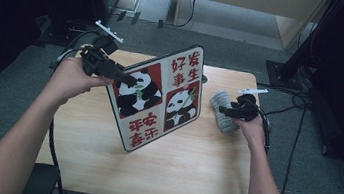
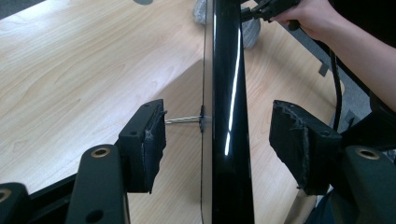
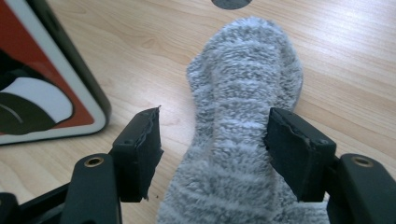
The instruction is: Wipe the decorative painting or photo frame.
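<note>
Left gripper view showed my left gripper (image 2: 217,140) with its jaws spread wide on either side of the panda board's (image 2: 226,93) black edge, neither pad pressing it. From the high view, that one board (image 1: 160,95) stood tilted on the tabletop (image 1: 191,165) near its far left corner, carrying two panda pictures and red characters. One thin metal pin (image 2: 182,120) stuck out from the board's edge toward the left pad. My right gripper (image 3: 212,149) also stood wide, its jaws flanking one grey striped sock (image 3: 243,116) that lay flat by the tabletop's right edge, near the far right corner; I could not tell whether the right pad touched the fluff. I counted two grippers, one board, one sock.
</note>
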Motion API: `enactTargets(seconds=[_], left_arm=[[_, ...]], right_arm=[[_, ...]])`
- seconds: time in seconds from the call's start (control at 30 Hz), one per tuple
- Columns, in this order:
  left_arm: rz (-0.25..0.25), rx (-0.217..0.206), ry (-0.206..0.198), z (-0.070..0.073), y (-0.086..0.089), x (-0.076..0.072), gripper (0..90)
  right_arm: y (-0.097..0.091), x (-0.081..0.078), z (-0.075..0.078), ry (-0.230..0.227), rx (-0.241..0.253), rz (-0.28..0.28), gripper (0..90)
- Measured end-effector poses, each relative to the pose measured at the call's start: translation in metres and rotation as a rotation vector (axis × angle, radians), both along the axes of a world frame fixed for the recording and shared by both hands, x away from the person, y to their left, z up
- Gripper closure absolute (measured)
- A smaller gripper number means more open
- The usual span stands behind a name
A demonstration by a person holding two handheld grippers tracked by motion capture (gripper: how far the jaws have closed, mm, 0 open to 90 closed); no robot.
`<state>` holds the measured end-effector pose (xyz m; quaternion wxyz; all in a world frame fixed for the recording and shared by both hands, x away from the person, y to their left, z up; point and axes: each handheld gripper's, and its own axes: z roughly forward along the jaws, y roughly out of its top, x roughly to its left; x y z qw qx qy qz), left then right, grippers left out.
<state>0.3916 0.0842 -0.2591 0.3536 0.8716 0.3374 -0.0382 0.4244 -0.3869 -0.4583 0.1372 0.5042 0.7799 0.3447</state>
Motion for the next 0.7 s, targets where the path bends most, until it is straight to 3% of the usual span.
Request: enactTargets(seconds=[0.13,0.43,0.7], left_arm=[[0.004,0.000,-0.005,-0.002,0.004,-0.003,36.2],[0.004,-0.015,-0.014,-0.005,0.009,-0.011,36.1],[0.018,-0.039,-0.007,-0.016,0.015,-0.016,36.0]], right_arm=[[-0.005,0.004,-0.008,0.033,0.007,-0.025,36.0],[-0.002,0.011,-0.022,0.081,-0.023,-0.024,38.3],[-0.001,0.013,-0.028,0.090,-0.046,-0.027,44.2]])
